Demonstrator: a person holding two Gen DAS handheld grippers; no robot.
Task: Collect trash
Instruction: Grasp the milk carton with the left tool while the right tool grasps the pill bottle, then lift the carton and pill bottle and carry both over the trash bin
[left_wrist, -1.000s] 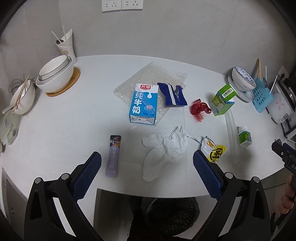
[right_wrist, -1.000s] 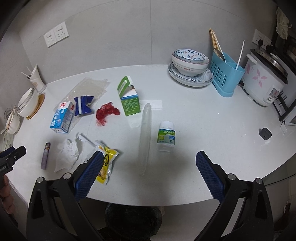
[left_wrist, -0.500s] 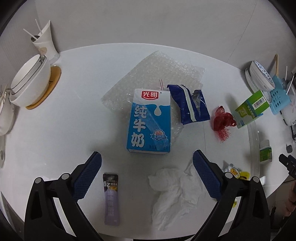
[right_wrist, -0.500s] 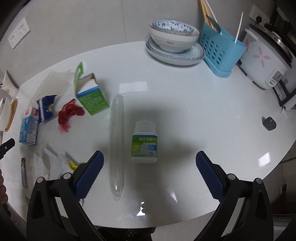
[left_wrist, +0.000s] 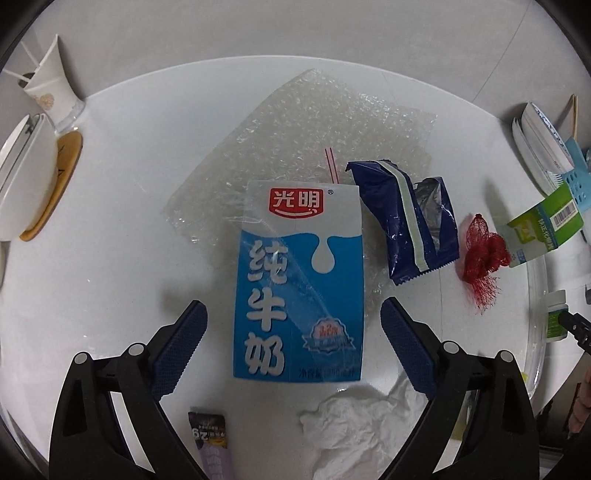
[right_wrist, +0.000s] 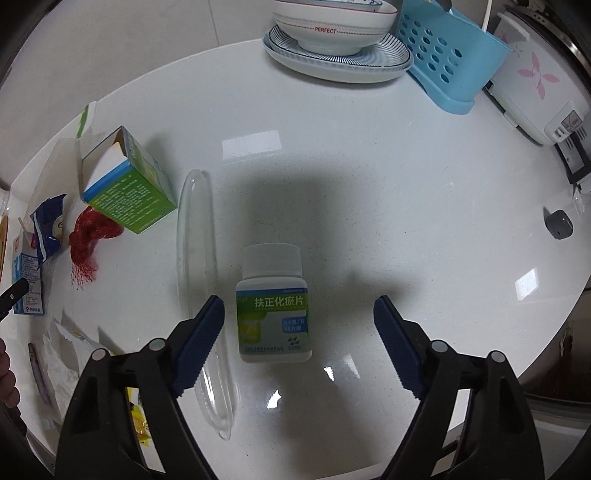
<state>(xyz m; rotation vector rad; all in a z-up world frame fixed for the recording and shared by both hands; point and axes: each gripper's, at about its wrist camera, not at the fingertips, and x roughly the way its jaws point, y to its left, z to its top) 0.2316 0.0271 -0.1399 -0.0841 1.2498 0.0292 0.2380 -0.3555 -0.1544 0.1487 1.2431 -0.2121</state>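
Left wrist, progress: nothing collected that I can see; my left gripper (left_wrist: 293, 332) is spread wide and empty, one finger on each side of the milk carton (left_wrist: 297, 280), not touching it.
Left wrist, remaining: blue wrapper (left_wrist: 410, 218), red net (left_wrist: 480, 254), bubble wrap (left_wrist: 314, 136), crumpled tissue (left_wrist: 354, 432), purple sachet (left_wrist: 212, 448).
Left wrist, room: open table (left_wrist: 122, 206) on the left before the bowls (left_wrist: 22, 173); the tissue crowds my right finger.
Right wrist, progress: my right gripper (right_wrist: 299, 341) is also wide and empty, straddling the pill bottle (right_wrist: 273, 306), which lies on its side.
Right wrist, room: the clear plastic tube (right_wrist: 199, 288) lies just beside my left finger; bare surface to the right, table edge near below me; green box (right_wrist: 129, 188) well apart.
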